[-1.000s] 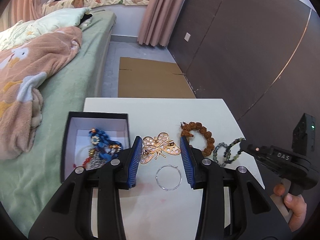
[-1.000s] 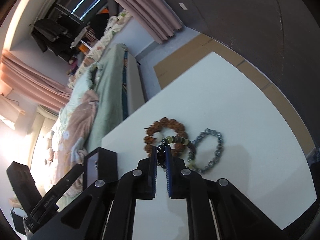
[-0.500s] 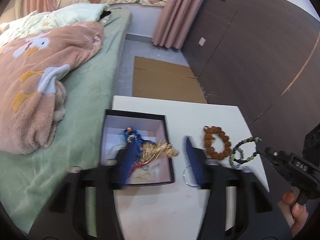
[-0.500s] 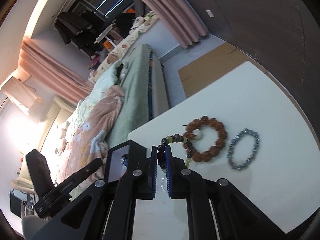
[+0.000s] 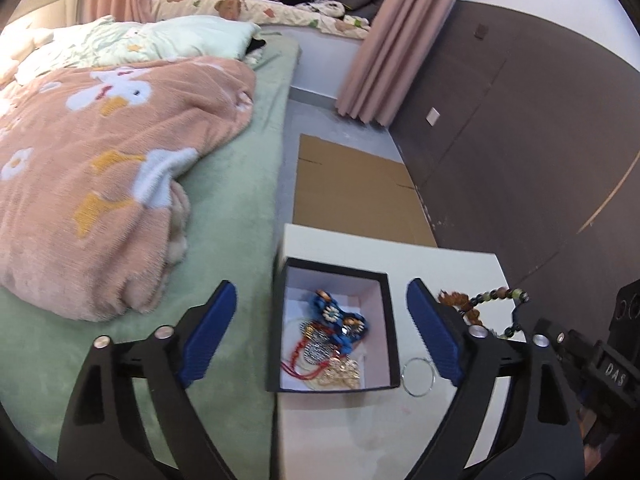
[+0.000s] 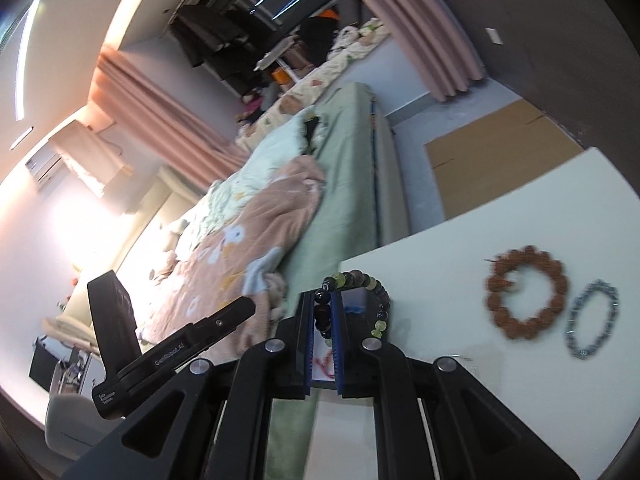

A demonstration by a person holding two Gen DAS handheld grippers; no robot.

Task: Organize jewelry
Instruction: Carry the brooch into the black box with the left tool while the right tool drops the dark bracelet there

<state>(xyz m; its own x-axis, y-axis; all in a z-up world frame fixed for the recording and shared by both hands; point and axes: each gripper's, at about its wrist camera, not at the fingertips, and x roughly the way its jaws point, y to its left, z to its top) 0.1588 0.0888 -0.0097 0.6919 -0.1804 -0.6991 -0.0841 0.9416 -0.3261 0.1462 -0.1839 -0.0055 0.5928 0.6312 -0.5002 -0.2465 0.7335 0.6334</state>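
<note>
A black jewelry box (image 5: 390,322) with a pale lining stands at the white table's left edge. It holds a blue beaded piece (image 5: 338,316), a red cord, silver pieces and the gold butterfly brooch (image 5: 340,372). My left gripper (image 5: 320,338) is open and empty above the box. My right gripper (image 6: 323,316) is shut on a dark and green bead bracelet (image 6: 362,280), held in the air near the box; the bracelet also shows in the left wrist view (image 5: 498,294). A brown bead bracelet (image 6: 526,298) and a grey bead bracelet (image 6: 592,318) lie on the table.
A silver hoop (image 5: 419,372) lies on the white table (image 5: 360,440) beside the box. A bed with a green sheet and a pink blanket (image 5: 100,168) adjoins the table's left side. Flat cardboard (image 5: 356,192) lies on the floor beyond. A dark wall is to the right.
My left gripper carried the butterfly brooch left over the box and opened; the brooch now lies in the box. My right gripper lifted the dark bead bracelet and moved it left toward the box.
</note>
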